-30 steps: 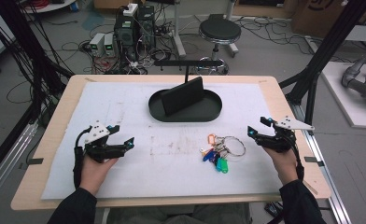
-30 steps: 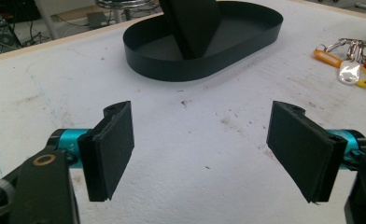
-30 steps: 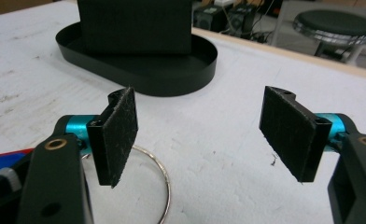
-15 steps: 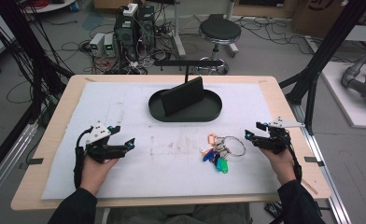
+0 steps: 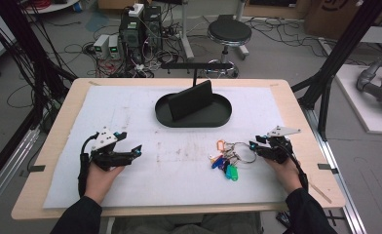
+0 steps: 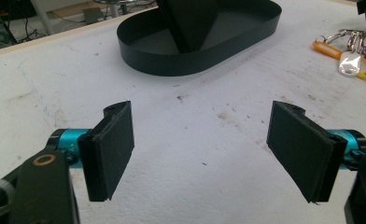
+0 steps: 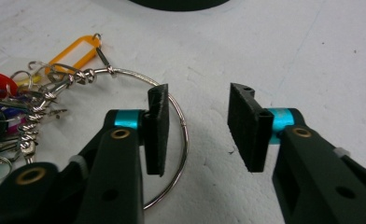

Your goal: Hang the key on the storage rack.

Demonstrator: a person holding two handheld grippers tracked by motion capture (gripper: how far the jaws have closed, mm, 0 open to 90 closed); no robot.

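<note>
Lying on the white mat, near its right side, your bunch of keys carries coloured plastic tags, orange, red, blue and green, on a large wire ring. Your right gripper has its jaws parted, one over the ring's rim, grasping nothing. Your left gripper is spread wide over bare mat. A black oval tray sits beyond.

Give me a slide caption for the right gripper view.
Open right hand-held gripper straddling the large metal key ring on the white mat.
</note>
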